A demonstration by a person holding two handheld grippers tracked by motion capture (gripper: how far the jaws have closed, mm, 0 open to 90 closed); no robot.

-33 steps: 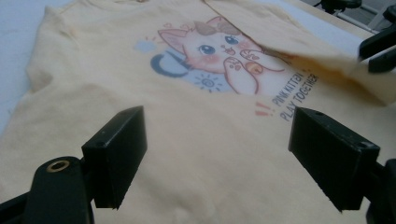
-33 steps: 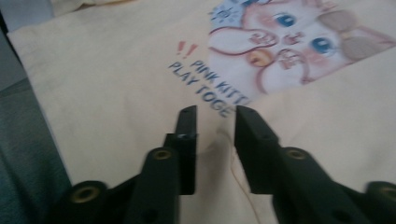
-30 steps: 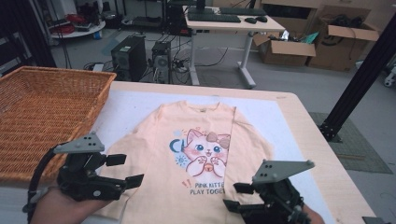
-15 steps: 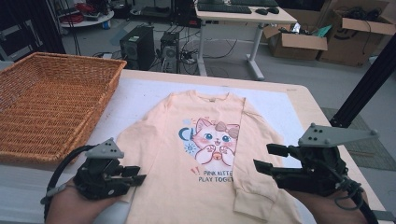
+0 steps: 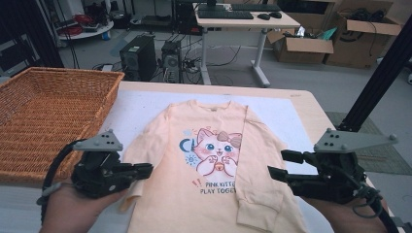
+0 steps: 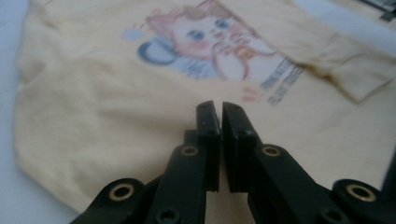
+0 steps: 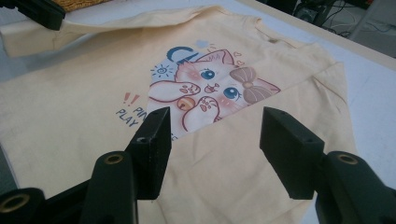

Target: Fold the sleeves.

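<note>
- High view: since the earlier frame the right sleeve (image 5: 257, 160) is lying folded across the shirt (image 5: 204, 160); the left gripper (image 5: 145, 171), its jaws having just been closing, is pinching the left sleeve (image 5: 130, 194) at the shirt's edge. The right gripper (image 5: 274, 165) is hovering with jaws apart.
- Left gripper view: jaws are standing together above the shirt (image 6: 93, 93); carry the sleeve flat across.
- Right gripper view: parted jaws are facing the cat print (image 7: 215, 88).
- The shirt is lying on a white mat (image 5: 145, 107) beside a wicker basket (image 5: 43, 116); desks and boxes (image 5: 301, 46) are standing behind.

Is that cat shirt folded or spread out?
Partly folded: the shirt lies flat on the table, one sleeve folded across its front.
</note>
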